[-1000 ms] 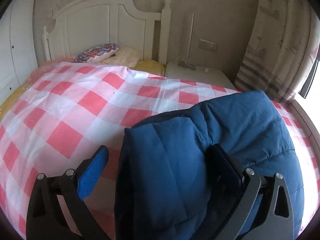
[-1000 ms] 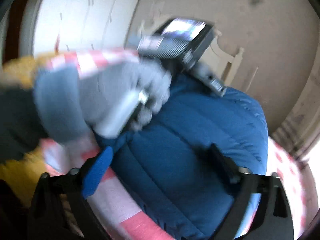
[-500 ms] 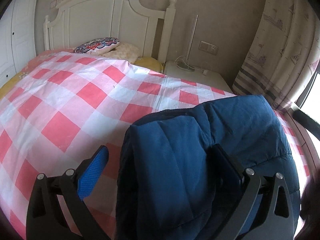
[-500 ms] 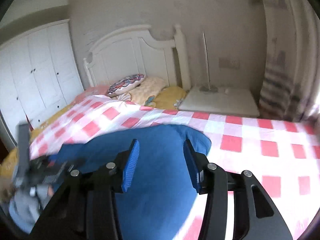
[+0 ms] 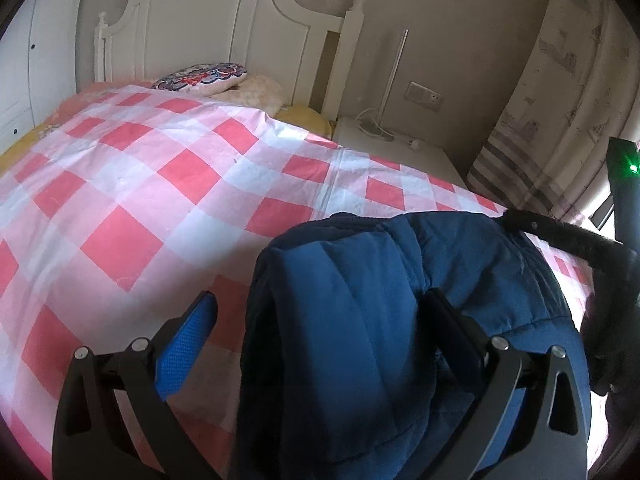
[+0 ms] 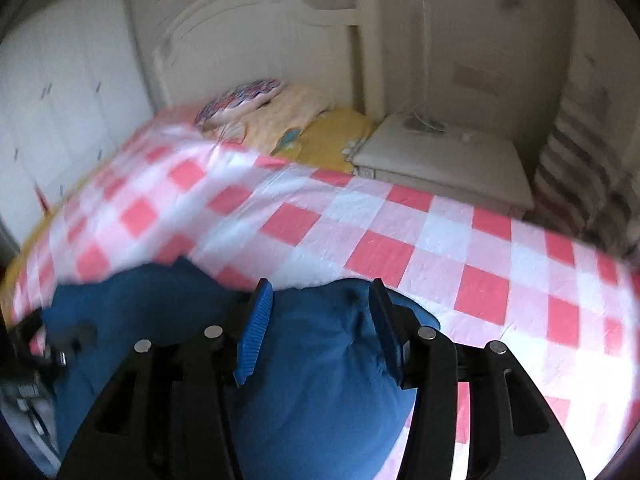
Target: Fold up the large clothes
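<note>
Left wrist: jacket (image 5: 360, 320) edge (folded) borders bare checked bedspread (image 5: 160, 200).

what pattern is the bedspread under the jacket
Pink, red and white checks on the bedspread, clearest in the left wrist view.
</note>
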A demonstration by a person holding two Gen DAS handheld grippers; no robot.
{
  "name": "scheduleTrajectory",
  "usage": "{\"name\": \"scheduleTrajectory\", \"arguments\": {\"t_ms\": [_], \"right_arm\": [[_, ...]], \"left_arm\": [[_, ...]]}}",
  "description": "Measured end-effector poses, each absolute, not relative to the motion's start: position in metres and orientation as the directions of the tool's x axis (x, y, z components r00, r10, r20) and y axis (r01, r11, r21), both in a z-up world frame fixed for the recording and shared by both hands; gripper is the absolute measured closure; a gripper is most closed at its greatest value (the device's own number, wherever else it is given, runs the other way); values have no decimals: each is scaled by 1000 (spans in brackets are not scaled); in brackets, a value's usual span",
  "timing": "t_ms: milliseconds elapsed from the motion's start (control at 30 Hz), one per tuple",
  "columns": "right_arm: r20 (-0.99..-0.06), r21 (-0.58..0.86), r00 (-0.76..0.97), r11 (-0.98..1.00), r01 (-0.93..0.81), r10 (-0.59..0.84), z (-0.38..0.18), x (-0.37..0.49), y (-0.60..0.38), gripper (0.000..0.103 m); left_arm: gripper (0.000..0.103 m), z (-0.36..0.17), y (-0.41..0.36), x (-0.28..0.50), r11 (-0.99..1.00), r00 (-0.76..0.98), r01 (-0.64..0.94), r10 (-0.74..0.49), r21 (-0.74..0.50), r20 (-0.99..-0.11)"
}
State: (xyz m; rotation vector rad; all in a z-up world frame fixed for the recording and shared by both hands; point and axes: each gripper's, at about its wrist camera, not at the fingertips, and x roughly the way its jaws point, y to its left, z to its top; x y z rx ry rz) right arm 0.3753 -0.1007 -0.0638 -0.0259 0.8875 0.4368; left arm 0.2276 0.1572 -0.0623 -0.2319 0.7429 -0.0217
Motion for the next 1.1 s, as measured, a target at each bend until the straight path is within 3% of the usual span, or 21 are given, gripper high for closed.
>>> {"name": "scheduleTrajectory", "arguments": {"t_ms": [67,200,400,567,667,800,833,867,900,1100], "right_arm": [[-793,94,517,903,-419,322,-82,379,-85,51],[-827,-30,520,906,-423,215,-60,379,-70,51],[-711,-5,611,865,-501,349,-7,351,-44,51],[-870,-131,442,760,-636,220,-70,365,20,48],[-887,-27,384,804,-594,254,-76,382,10,44],[-808,-67,524,841,-537,270,-51,353,-11,42],[-782,-54,555,855,-515,284,-44,345,-20,33],[-744,-11,587,873,-487,318,-34,332,-36,19],[-707,52,608,884,-465,362,-25,317,-55,12],[-616,383,595,856,-346,516,-30,241,-155,7]], "left_arm": [[2,-62,158,228,973,736,-63,-104,-220,-669],[2,-63,159,229,972,731,-63,-108,-225,-674],[2,-63,161,228,972,735,-64,-107,-227,-670],[2,-63,162,228,971,732,-64,-110,-229,-672],[2,-66,164,231,971,718,-81,-100,-226,-689],[2,-70,167,233,965,698,-70,-133,-252,-704],[2,-70,168,232,965,697,-69,-135,-253,-704],[2,-71,169,231,964,695,-66,-141,-258,-705],[2,-72,171,229,961,688,-62,-153,-268,-710],[2,-78,195,204,916,660,-23,-287,-401,-694]]}}
